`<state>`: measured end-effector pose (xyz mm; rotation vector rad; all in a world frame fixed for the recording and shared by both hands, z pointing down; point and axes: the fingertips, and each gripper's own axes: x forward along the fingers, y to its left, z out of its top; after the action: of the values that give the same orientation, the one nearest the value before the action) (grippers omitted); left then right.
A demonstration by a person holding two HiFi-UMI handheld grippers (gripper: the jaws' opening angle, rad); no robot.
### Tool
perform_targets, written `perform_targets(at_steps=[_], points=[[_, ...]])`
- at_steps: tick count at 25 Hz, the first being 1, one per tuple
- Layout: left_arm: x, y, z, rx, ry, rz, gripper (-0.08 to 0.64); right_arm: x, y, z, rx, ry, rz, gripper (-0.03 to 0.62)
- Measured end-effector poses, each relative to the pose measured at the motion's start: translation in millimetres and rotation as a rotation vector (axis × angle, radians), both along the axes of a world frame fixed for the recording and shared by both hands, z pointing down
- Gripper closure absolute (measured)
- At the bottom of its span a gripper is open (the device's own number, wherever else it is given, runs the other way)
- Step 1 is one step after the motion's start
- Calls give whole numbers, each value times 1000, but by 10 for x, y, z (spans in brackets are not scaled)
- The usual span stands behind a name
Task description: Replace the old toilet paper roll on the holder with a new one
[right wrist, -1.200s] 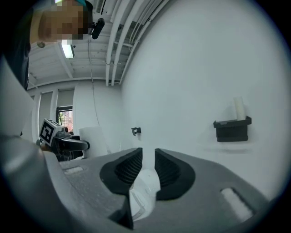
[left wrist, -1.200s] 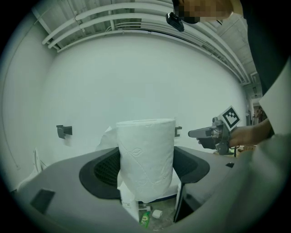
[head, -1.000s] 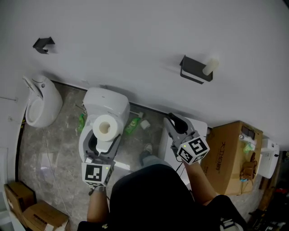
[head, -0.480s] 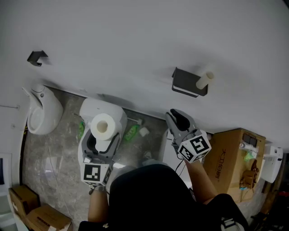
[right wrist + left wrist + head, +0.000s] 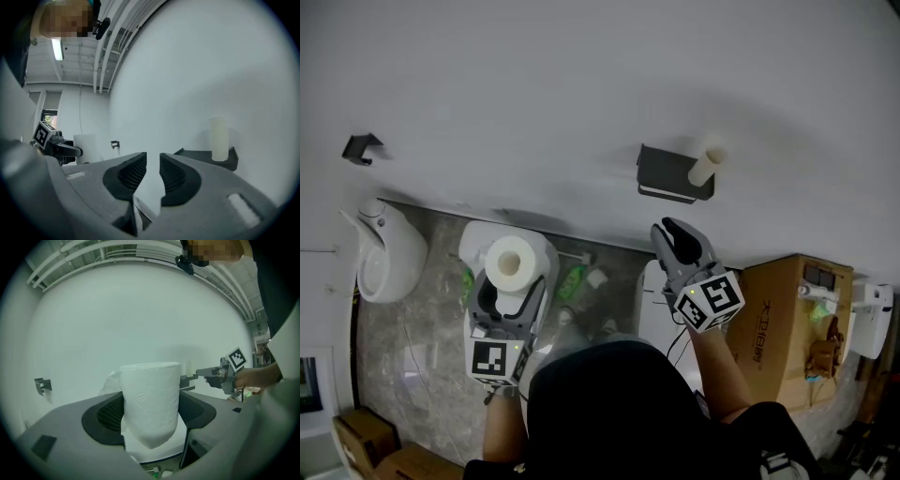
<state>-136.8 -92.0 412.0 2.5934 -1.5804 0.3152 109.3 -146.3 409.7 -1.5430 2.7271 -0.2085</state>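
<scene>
My left gripper (image 5: 508, 278) is shut on a full white toilet paper roll (image 5: 508, 263) (image 5: 150, 404), held upright between the dark pads above the toilet. On the wall to the right hangs a black holder (image 5: 673, 175) (image 5: 206, 157) with a bare, pale cardboard tube (image 5: 707, 165) (image 5: 218, 139) standing on it. My right gripper (image 5: 676, 236) (image 5: 153, 172) is shut and holds nothing. It points at the wall a little below and left of the holder, apart from it.
A white toilet (image 5: 480, 246) stands under the left gripper, a urinal (image 5: 386, 253) further left. A small black hook (image 5: 359, 147) is fixed on the wall at left. A cardboard box (image 5: 792, 314) sits at right, green bottles (image 5: 573, 279) on the floor.
Both grippers have moved toward the wall, the left one carrying the new roll. The right gripper has come closer to the holder.
</scene>
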Motion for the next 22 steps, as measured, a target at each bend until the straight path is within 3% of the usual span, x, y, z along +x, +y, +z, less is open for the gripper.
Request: perform_targets(at_steps=[13,18,22], points=[[144,-527,-54,7,23,151,198,435,-226,-24,1,27,212,508],[144,-616,-15,41,-30,189,198,762,-366,-44,16,47,334,508],[105,-653,-8,43,-31,193,198,986,-509,-72,17,65,413,452]])
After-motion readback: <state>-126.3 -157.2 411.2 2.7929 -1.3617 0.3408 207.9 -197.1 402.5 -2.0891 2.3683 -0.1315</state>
